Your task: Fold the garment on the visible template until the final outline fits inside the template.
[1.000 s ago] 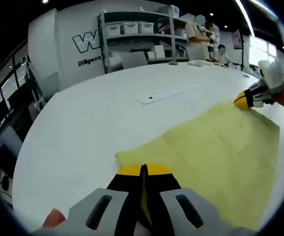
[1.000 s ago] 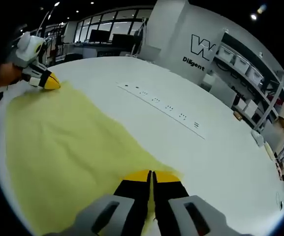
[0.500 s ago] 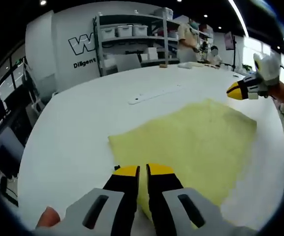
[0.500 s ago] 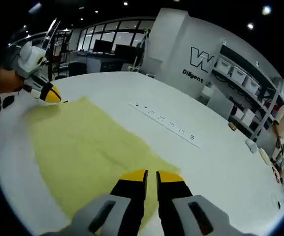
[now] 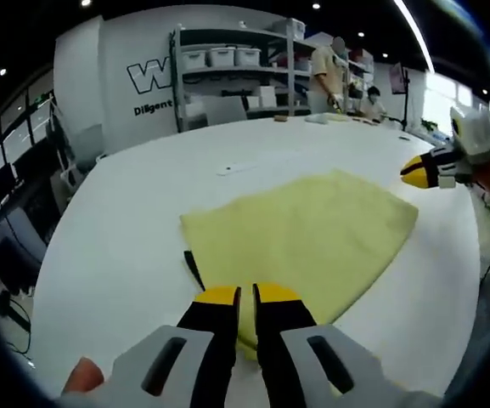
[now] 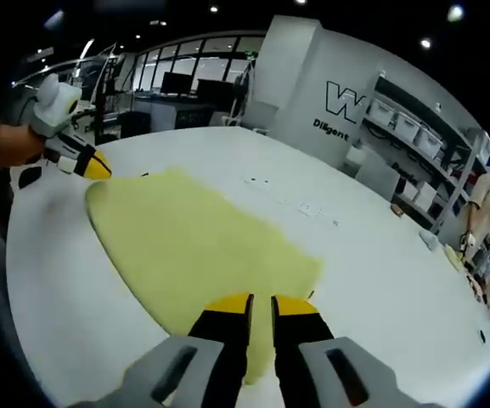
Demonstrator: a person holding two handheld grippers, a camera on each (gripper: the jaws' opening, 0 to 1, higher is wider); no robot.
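The yellow garment [image 5: 308, 238] is lying flat on the white table [image 5: 126, 229], its long axis running from one gripper across to the other. The left gripper [image 5: 246, 296] is being held low over the near corner, its jaws parted by a narrow gap with nothing between them. The right gripper [image 6: 260, 301] is likewise being held just above the opposite edge of the cloth [image 6: 202, 246], jaws slightly apart and empty. A dark template mark [image 5: 193, 268] is showing beside the garment's edge.
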